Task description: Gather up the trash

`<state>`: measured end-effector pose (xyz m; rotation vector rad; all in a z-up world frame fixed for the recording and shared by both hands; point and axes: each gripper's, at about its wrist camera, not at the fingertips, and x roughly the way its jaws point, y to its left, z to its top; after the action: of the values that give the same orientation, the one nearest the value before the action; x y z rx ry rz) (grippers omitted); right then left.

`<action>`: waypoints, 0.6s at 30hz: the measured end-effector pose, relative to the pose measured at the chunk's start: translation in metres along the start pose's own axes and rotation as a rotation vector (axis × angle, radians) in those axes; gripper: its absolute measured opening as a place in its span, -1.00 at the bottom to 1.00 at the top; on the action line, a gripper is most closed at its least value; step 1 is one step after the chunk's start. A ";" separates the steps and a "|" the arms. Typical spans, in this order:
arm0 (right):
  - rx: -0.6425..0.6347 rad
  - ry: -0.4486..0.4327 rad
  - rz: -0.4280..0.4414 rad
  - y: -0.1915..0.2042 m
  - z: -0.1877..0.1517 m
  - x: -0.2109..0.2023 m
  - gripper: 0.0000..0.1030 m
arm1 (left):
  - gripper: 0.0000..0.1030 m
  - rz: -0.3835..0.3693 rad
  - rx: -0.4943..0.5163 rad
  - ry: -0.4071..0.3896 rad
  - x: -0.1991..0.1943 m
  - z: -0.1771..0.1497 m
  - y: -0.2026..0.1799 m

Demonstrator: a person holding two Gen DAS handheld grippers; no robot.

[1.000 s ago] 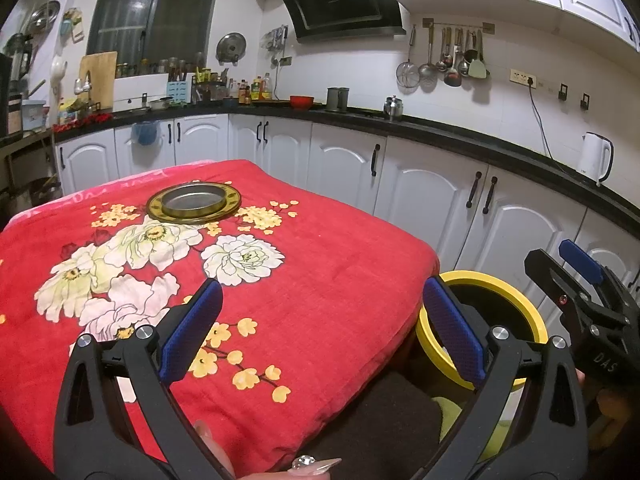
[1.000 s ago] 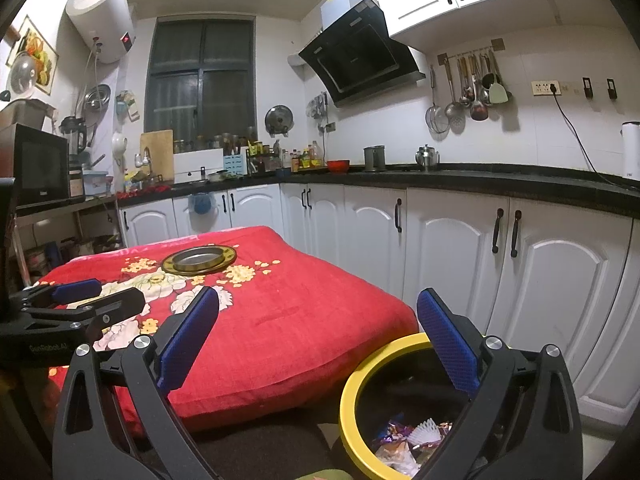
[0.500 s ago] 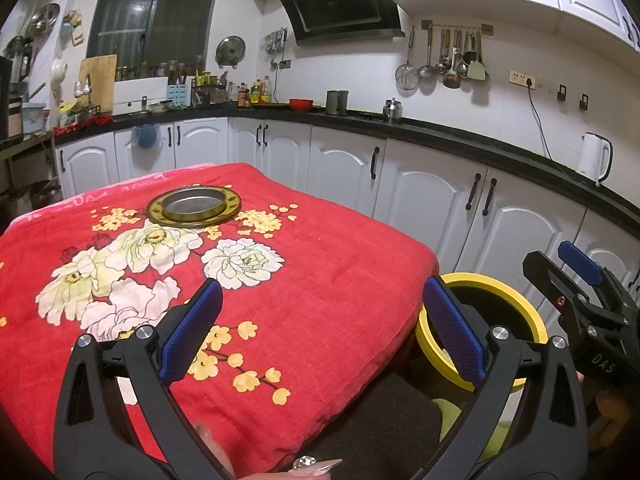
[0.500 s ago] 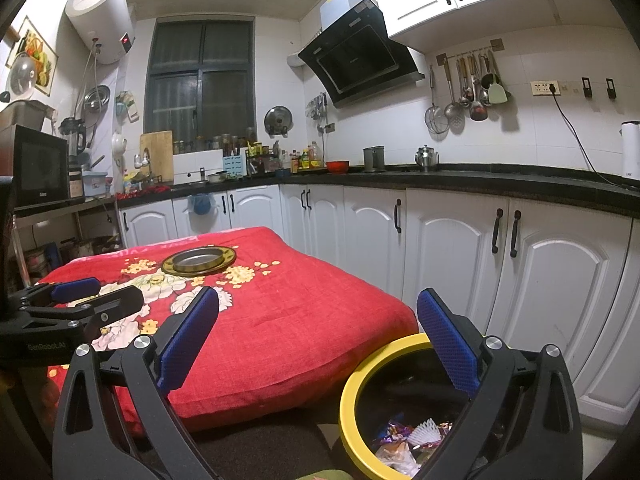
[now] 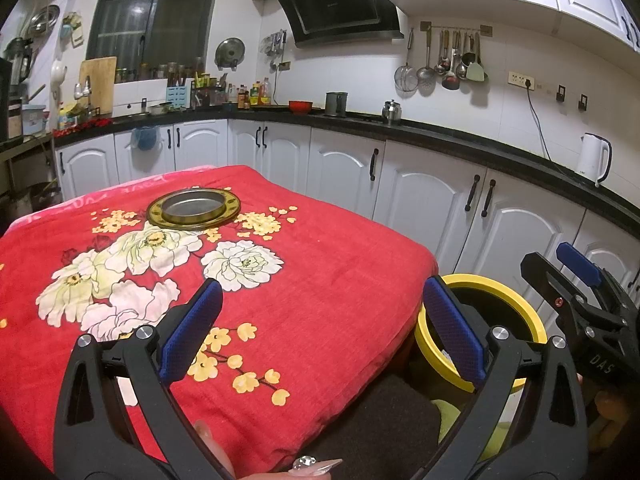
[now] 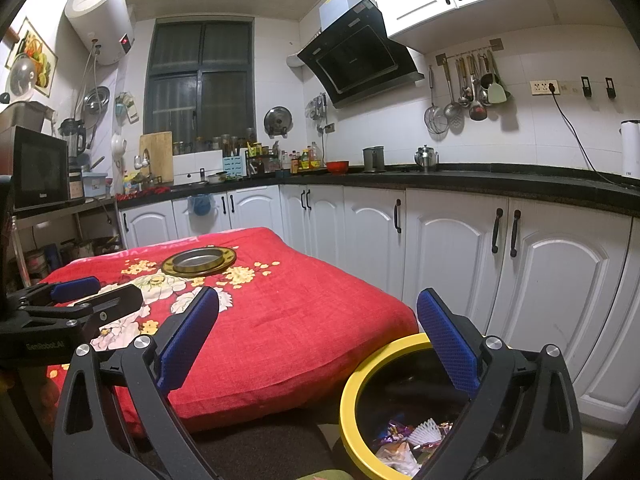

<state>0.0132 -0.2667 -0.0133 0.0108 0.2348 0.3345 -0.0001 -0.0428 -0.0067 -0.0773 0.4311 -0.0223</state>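
A yellow-rimmed black trash bin stands on the floor at the right of the table; wrappers and paper trash lie inside it. The bin also shows in the left wrist view. My left gripper is open and empty above the front of the red floral tablecloth. My right gripper is open and empty, held above the bin and the table's right edge. No loose trash shows on the cloth.
A round metal tray with a gold rim sits at the far side of the table. White cabinets and a black counter run along the back and right. The right gripper shows at the right edge of the left wrist view.
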 end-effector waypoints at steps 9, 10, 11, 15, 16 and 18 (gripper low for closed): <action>0.001 -0.001 -0.001 -0.001 0.000 0.000 0.88 | 0.79 0.001 0.001 -0.001 0.000 0.000 0.000; 0.001 0.000 -0.001 -0.001 0.000 0.000 0.88 | 0.79 -0.001 0.002 0.000 0.001 0.000 0.000; 0.001 0.000 0.000 -0.001 0.000 0.000 0.88 | 0.79 0.001 0.002 0.001 0.000 -0.001 0.000; 0.000 0.000 0.000 -0.001 0.000 0.000 0.88 | 0.79 -0.004 -0.009 0.008 0.001 0.001 0.000; 0.001 -0.001 0.000 -0.001 0.000 0.000 0.88 | 0.79 -0.002 -0.012 0.010 0.002 0.002 0.001; 0.001 0.000 -0.001 -0.001 0.000 0.000 0.88 | 0.79 0.008 -0.013 0.016 0.003 0.005 0.001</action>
<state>0.0136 -0.2680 -0.0132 0.0120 0.2354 0.3335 0.0046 -0.0413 -0.0033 -0.0884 0.4480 -0.0125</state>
